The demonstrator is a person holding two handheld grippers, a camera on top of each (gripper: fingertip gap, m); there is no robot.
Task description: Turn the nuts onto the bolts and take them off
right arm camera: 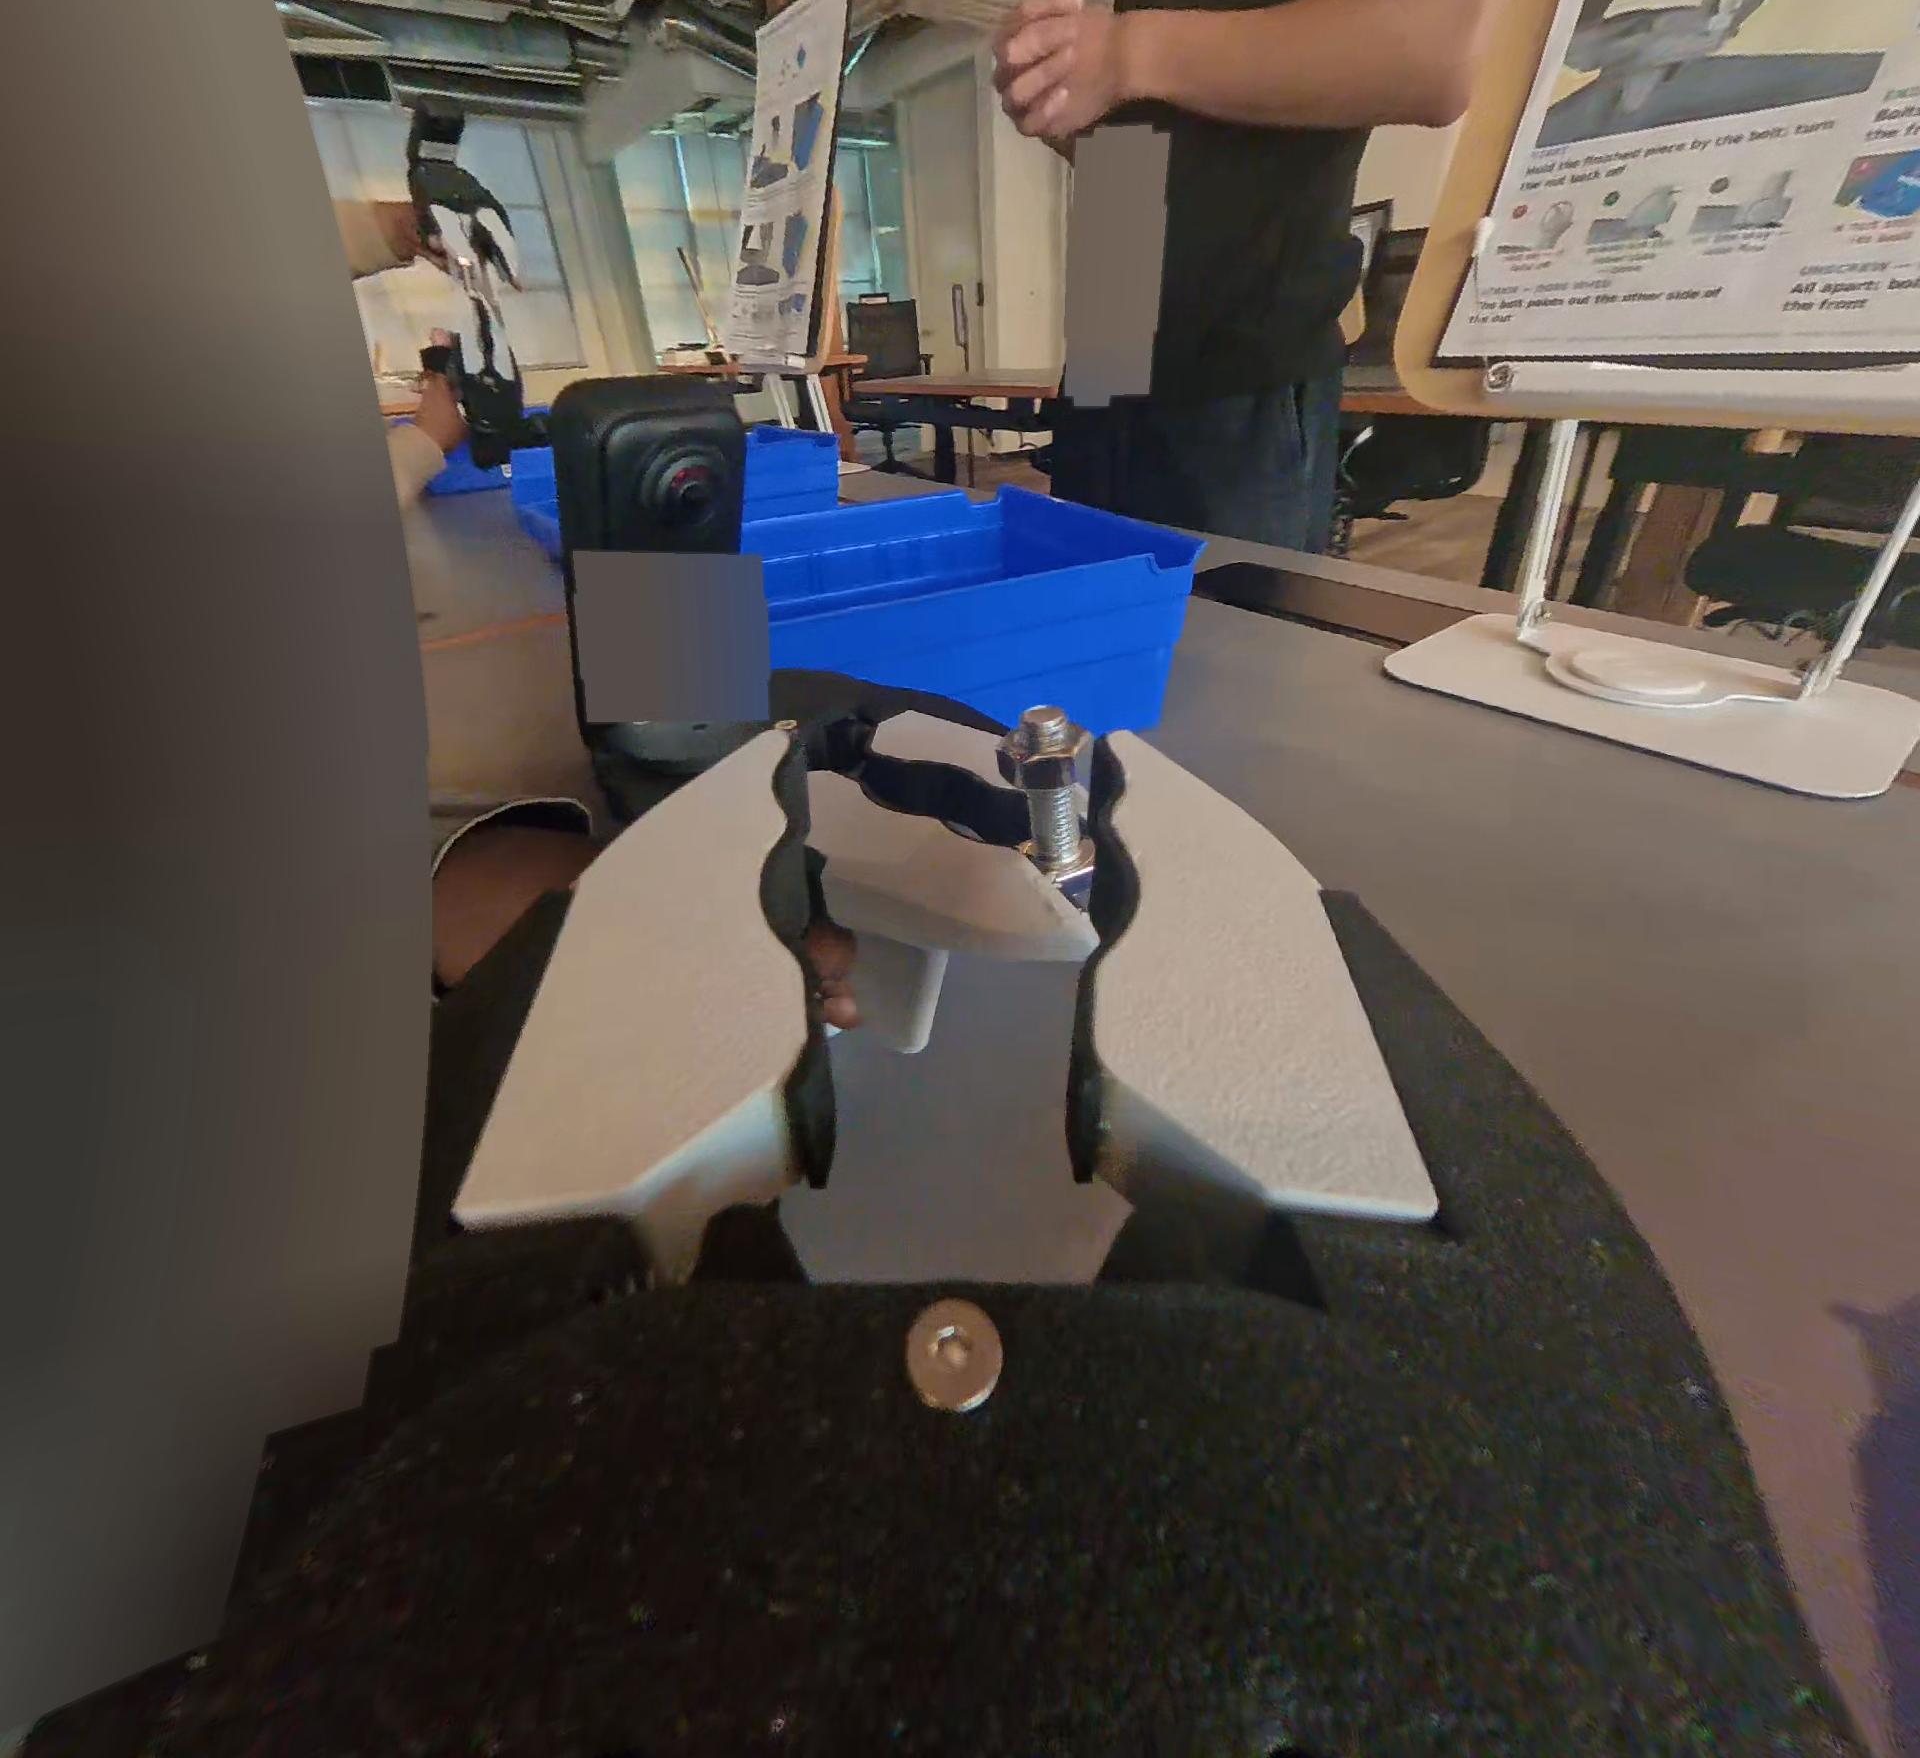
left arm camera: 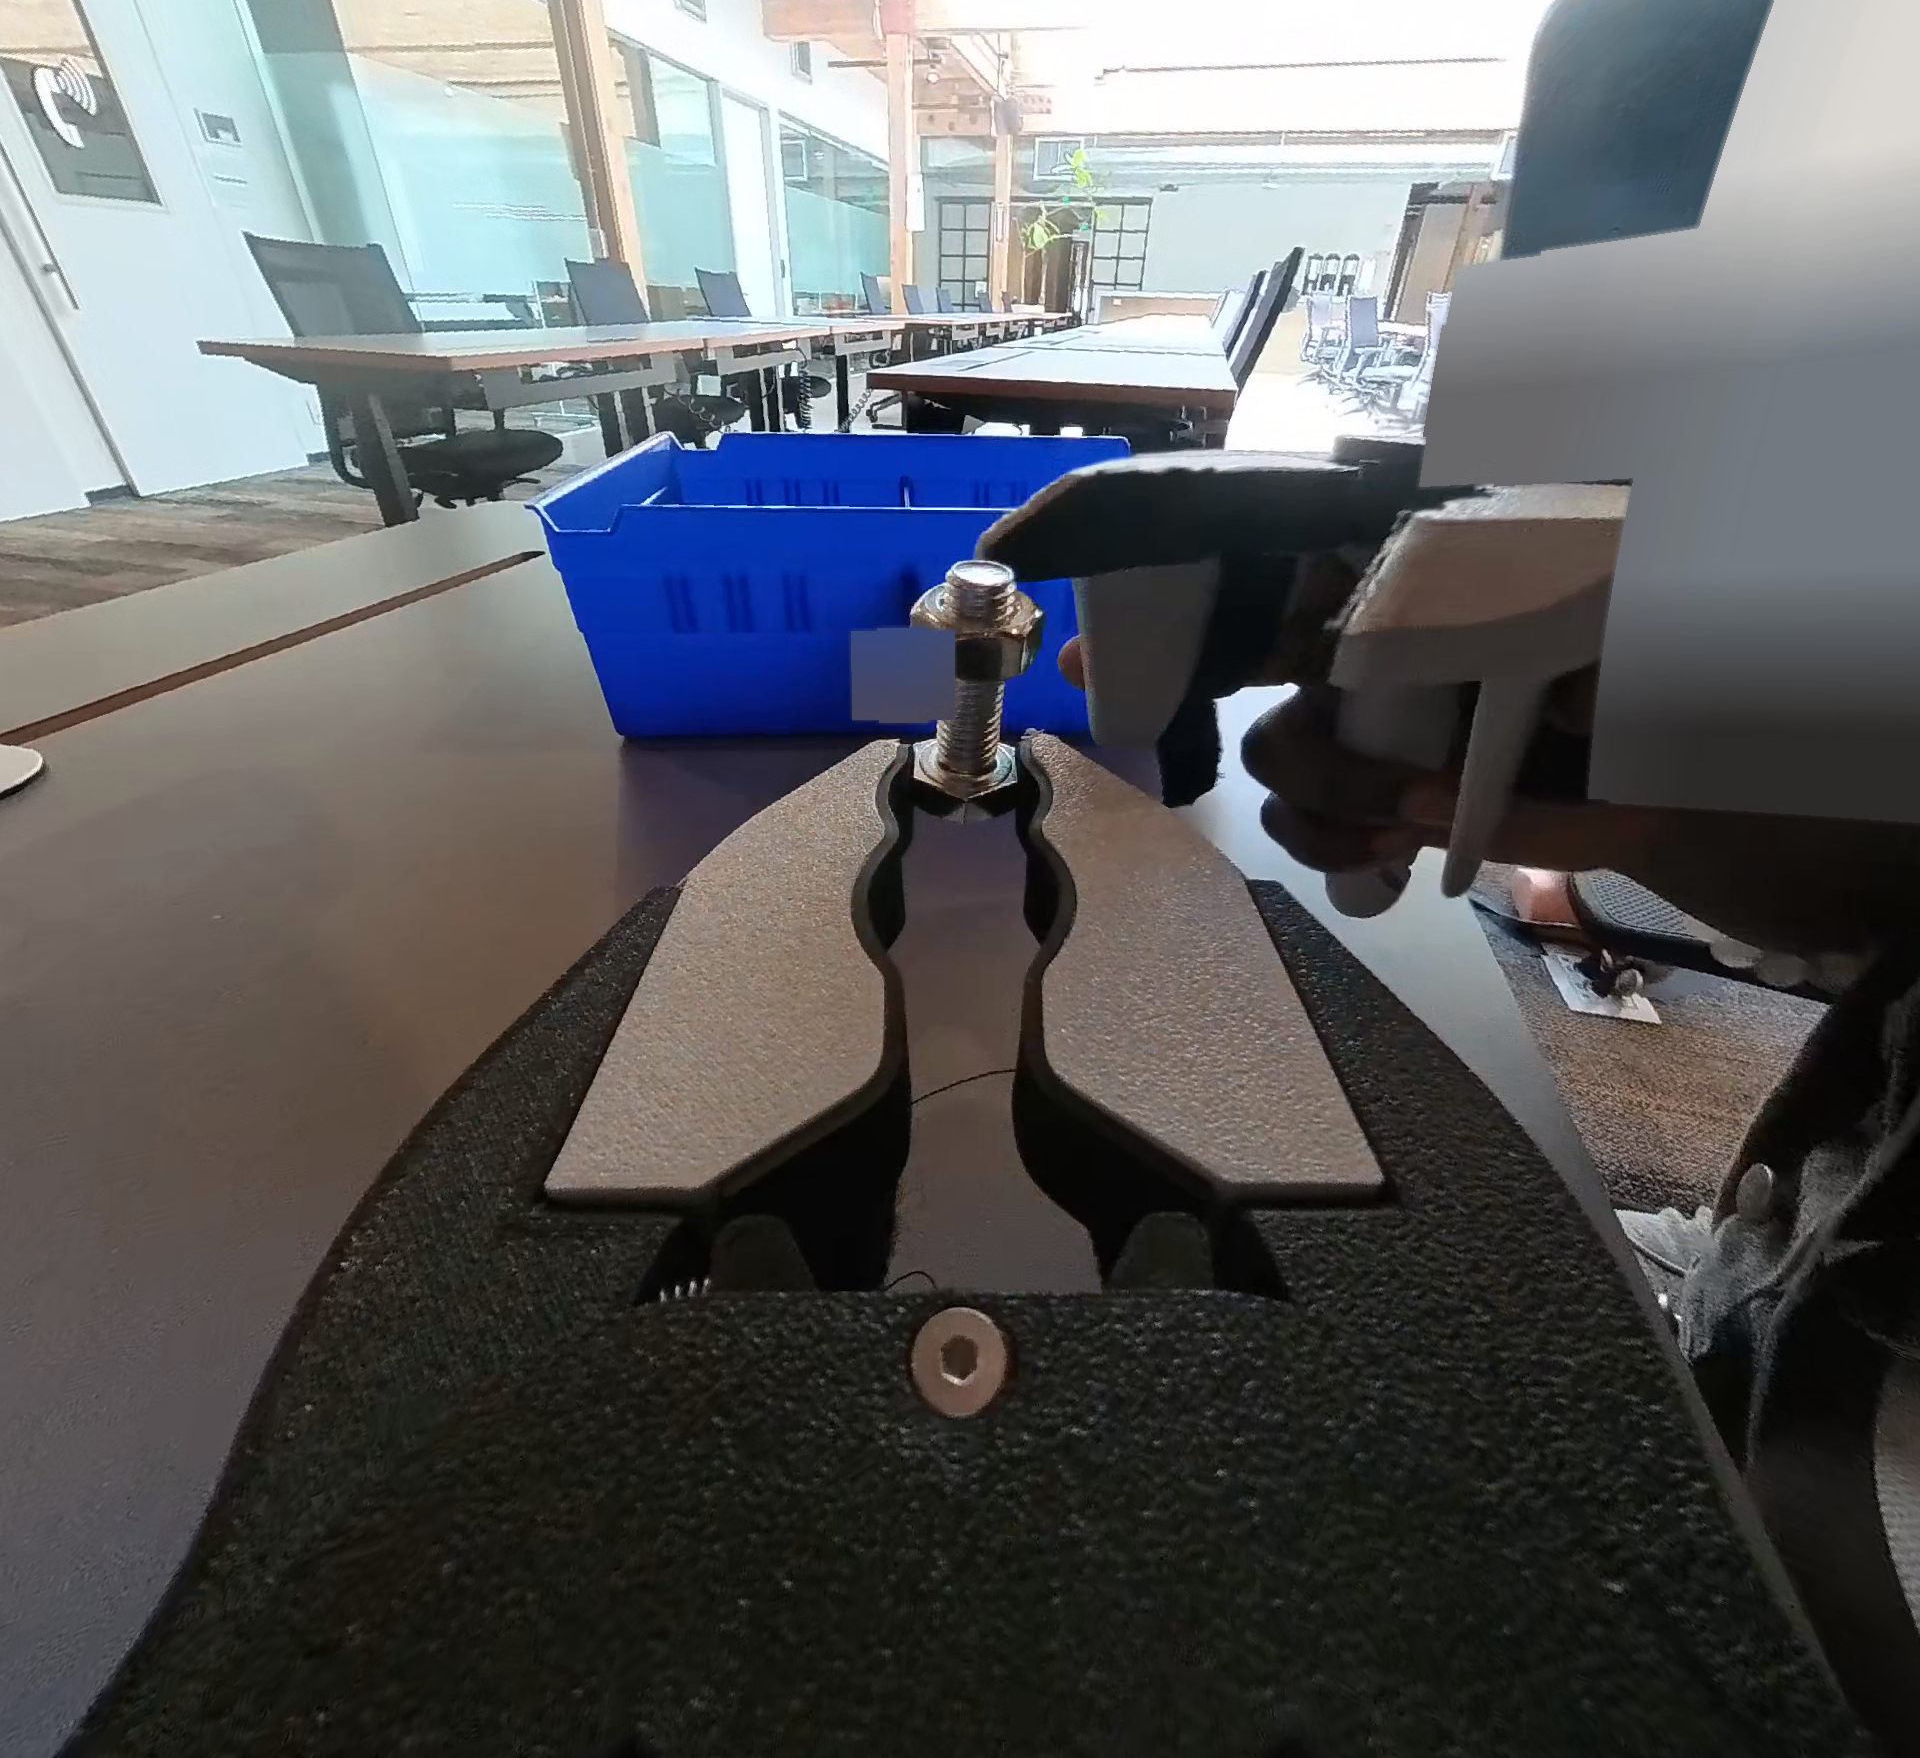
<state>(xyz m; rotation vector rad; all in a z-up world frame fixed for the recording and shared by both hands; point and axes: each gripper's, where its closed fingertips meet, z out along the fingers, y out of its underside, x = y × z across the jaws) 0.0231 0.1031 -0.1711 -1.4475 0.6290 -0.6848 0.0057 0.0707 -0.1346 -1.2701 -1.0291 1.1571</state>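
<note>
Item: silver threaded steel bolt [left arm camera: 964, 721], standing upright, head down, on the dark brown tabletop [left arm camera: 312, 825]. Its hexagonal head sits between the very tips of the left gripper [left arm camera: 966, 778], whose grey textured fingers [left arm camera: 748, 981] are pinched against it from both sides.

Item: silver hexagonal steel nut [left arm camera: 978, 622], threaded on near the top of the bolt, with a short stub of thread showing above it.

Item: right gripper [right arm camera: 951, 799], grey fingers [right arm camera: 1226, 1002] spread wide apart. In its own view the nut [right arm camera: 1044, 758] lies just inside its right-hand fingertip, possibly touching it; contact is not clear. In the left wrist view this gripper [left arm camera: 1049, 607] comes in from the right at nut height, a person's hand [left arm camera: 1340, 794] on its handle.

Item: blue plastic bin [left arm camera: 790, 586], open-topped, on the table just behind the bolt.

Item: white instruction board on a stand [right arm camera: 1662, 659], on the table to the right.
</note>
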